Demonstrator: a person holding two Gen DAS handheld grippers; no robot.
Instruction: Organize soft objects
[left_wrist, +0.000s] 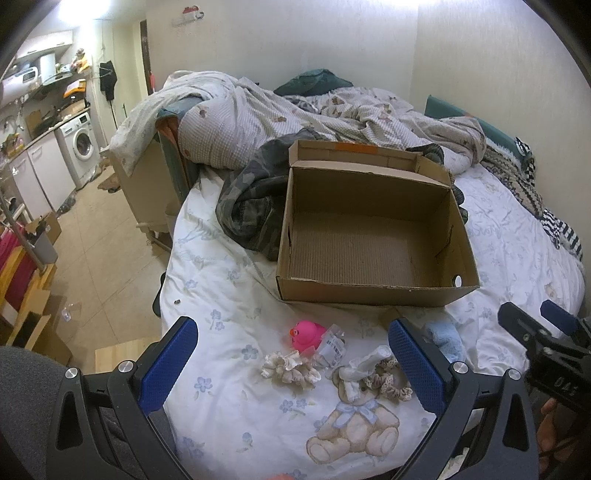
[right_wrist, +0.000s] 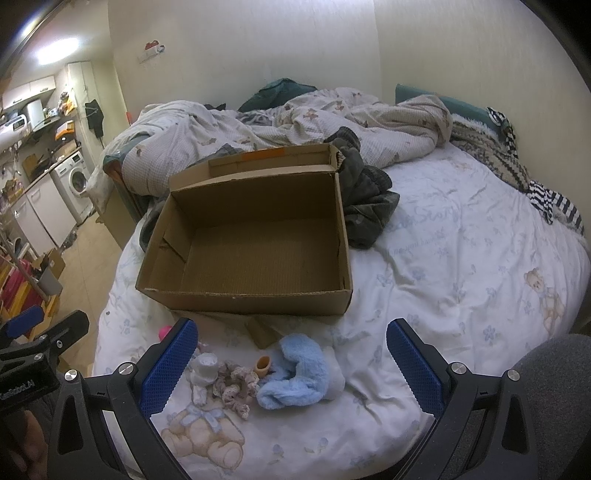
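Observation:
An open cardboard box stands empty on the bed. In front of it lie a pink rubber duck, a cream scrunchie, a small plastic packet, a white sock, beige lace scrunchies, a fluffy light-blue sock and a small orange cup. My left gripper is open and empty above the duck and scrunchies. My right gripper is open and empty above the blue sock.
A camouflage garment lies against the box's far side. A rumpled duvet fills the back of the bed. The floor and kitchen units with a washing machine are to the left.

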